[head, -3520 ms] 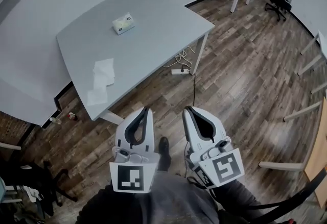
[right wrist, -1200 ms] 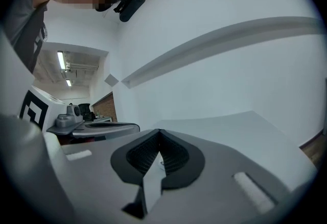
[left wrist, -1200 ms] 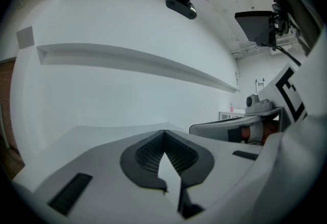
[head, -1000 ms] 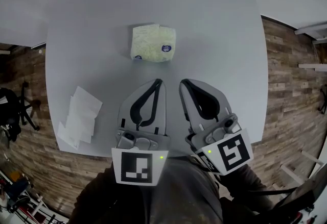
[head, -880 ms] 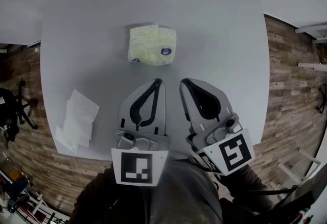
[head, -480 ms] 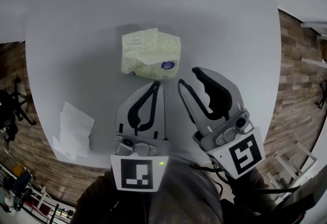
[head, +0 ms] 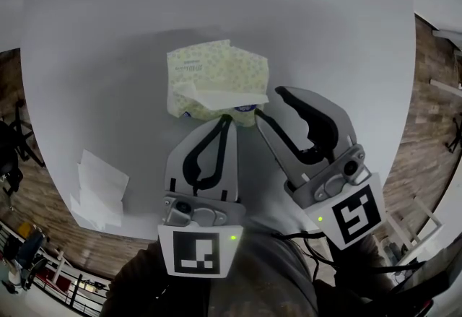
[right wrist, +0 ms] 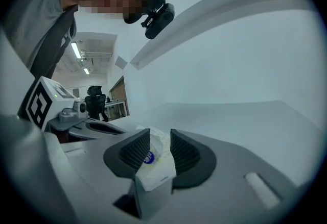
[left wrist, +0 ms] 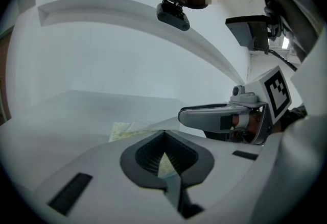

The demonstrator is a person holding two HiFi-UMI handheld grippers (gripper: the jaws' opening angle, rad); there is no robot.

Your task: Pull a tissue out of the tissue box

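A pale yellow-green tissue box [head: 216,74] lies on the grey table [head: 339,34], with a white tissue [head: 216,97] sticking out of its top. My left gripper [head: 228,119] is shut and empty, its tips at the box's near edge. My right gripper [head: 269,105] is by the box's near right corner, and its jaws are opening with nothing pressed between them. In the right gripper view the box [right wrist: 156,159] shows in the gap of the right gripper [right wrist: 160,133]. In the left gripper view the box [left wrist: 124,129] lies just beyond the shut left gripper [left wrist: 163,133].
A loose pile of white tissues [head: 97,189] lies at the table's near left edge. Wooden floor [head: 433,92] shows past the table's right side. In the left gripper view, the right gripper [left wrist: 219,116] is beside mine on the right.
Both grippers have sunk toward the table and come forward to the tissue box. The right jaws, shut a second ago, now stand apart. The left jaws stay shut.
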